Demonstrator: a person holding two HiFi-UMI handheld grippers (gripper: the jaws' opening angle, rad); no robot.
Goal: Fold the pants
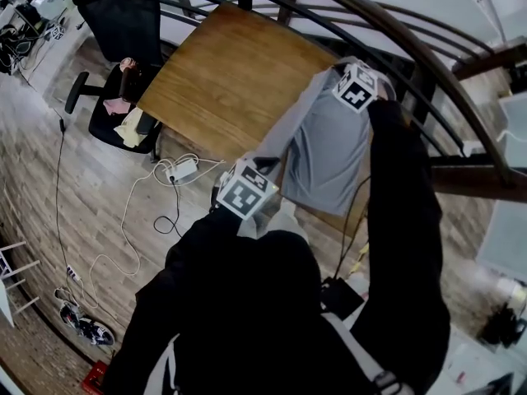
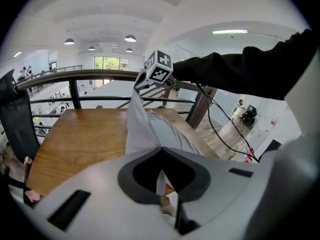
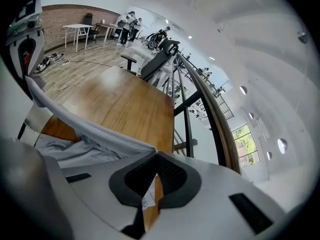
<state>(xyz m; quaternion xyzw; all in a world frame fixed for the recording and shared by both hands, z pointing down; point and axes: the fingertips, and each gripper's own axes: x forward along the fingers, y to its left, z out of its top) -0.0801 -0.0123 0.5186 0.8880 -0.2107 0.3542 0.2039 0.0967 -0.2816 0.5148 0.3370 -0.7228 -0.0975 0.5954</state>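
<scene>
**Left tongs** (image 2: 161,179): clenched on one corner of the grey pants (image 1: 329,151), above the near edge of the table (image 1: 222,81), pitched downward.

**Pants**: strung by one stitched edge between both grips, the rest draped on the table's right end. The cloth is soft and light and will likely sag and slide, so it is best pinched at edge corners.

**Right tongs** (image 3: 149,186): clamped on the other corner, above the table's far right edge, likewise angled down.

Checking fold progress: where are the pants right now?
In the head view, the grey pants hang stretched between the left tongs and right tongs, over the right end of the wooden table, beside the railing.
</scene>
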